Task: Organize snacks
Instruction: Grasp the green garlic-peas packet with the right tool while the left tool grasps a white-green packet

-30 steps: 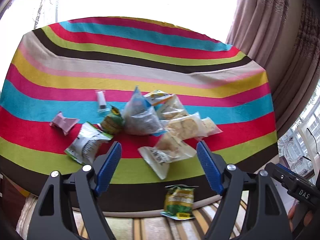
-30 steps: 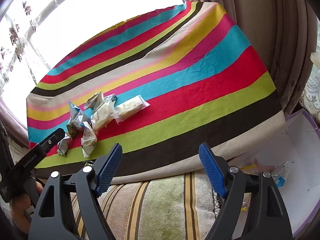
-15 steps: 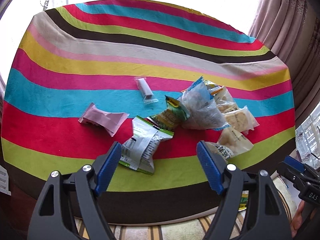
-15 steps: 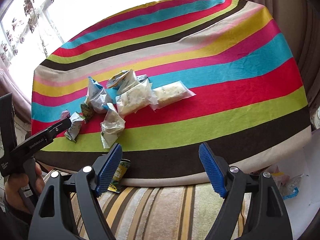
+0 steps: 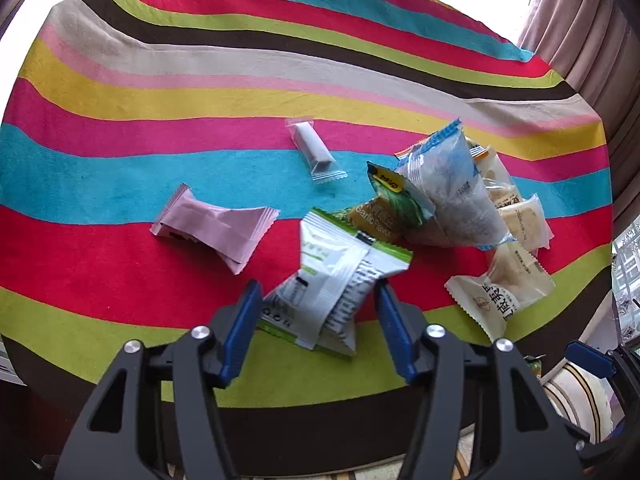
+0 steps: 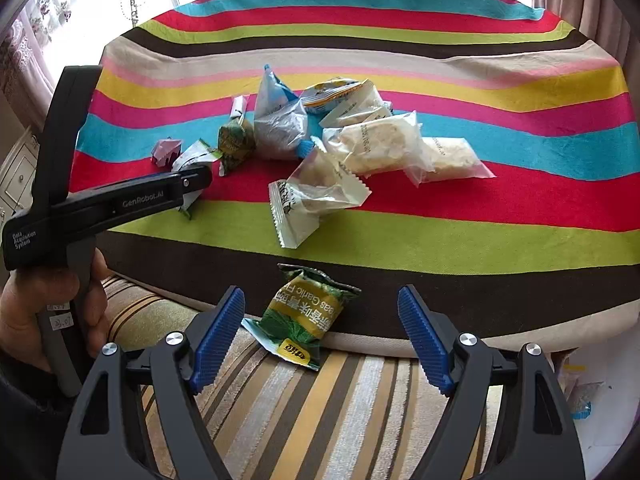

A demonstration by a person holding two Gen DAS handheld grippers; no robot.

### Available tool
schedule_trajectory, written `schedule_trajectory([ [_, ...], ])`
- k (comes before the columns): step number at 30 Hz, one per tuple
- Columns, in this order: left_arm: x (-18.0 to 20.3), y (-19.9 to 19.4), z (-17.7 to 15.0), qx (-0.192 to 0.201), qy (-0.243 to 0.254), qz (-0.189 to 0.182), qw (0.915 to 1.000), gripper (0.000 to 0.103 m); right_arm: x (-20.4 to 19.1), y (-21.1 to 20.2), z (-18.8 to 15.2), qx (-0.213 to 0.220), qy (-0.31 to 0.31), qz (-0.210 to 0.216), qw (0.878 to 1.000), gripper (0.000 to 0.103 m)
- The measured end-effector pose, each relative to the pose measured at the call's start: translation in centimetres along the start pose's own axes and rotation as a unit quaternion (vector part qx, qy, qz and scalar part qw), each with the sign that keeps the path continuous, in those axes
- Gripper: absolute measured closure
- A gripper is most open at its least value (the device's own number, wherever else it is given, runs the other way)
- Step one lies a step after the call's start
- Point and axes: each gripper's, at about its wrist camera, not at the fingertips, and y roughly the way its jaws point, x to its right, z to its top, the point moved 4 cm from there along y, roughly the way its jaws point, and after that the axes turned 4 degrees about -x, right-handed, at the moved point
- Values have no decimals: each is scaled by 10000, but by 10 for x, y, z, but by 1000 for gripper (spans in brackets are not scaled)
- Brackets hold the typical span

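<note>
A white-and-green snack packet (image 5: pixel 332 280) lies on the striped tablecloth (image 5: pixel 200 80) between the blue pads of my left gripper (image 5: pixel 318 304). Its jaws are closing and stand close to the packet's sides without visibly squeezing it. Around it lie a pink packet (image 5: pixel 216 232), a small clear packet (image 5: pixel 314 152), a green garlic-pea packet (image 5: pixel 384 212), a blue-edged clear bag (image 5: pixel 452 188) and cracker packets (image 5: pixel 500 288). My right gripper (image 6: pixel 322 340) hangs open over a second green pea packet (image 6: pixel 304 316), which lies on a striped cushion (image 6: pixel 320 420) below the table's front edge.
The table's front edge (image 6: pixel 440 320) runs just beyond the right gripper. A person's hand (image 6: pixel 36 304) holds the left gripper (image 6: pixel 200 178) at the left of the right wrist view. A white box (image 6: pixel 584 380) sits low right. Curtains (image 5: pixel 592 40) hang at the right.
The left gripper moved down onto the white-and-green packet and its jaws narrowed around it. The right gripper swung left and lower, bringing the fallen green packet between its open jaws.
</note>
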Motion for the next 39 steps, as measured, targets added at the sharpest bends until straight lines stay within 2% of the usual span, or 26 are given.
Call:
schedule_trajectory([
  [4,2,1,0,38,73,-1,10000,50,-4,9,0,-141,-16,-29,9999,34],
  [6,5,1,1,62,90,1,9999,55,-5,14,0,-202,-20,-73,9998,38],
  [13,6,-6,-2,235,109,-49,9997,60,-9,28,-1,-396,-95,-66,9991,57],
  [15,5,-8,-2,278,91,-73,9995,62,-11,29,-1,-384,-133,-91,9991,58],
  [18,7,-12,-3,330,109,-92,9994,67,-13,29,-2,-344,-155,-95,9992,66],
  [31,22,-28,-13,388,136,-550,9976,80,-2,11,-5,-73,66,102,9999,68],
  [36,30,-31,-15,362,194,-702,9967,92,1,1,-5,47,158,193,9997,68],
  [38,33,-28,-17,266,231,-762,9965,92,4,-2,-7,72,206,235,9995,68],
  [39,33,-27,-17,245,226,-731,9968,89,6,-4,-8,86,224,254,9994,68],
])
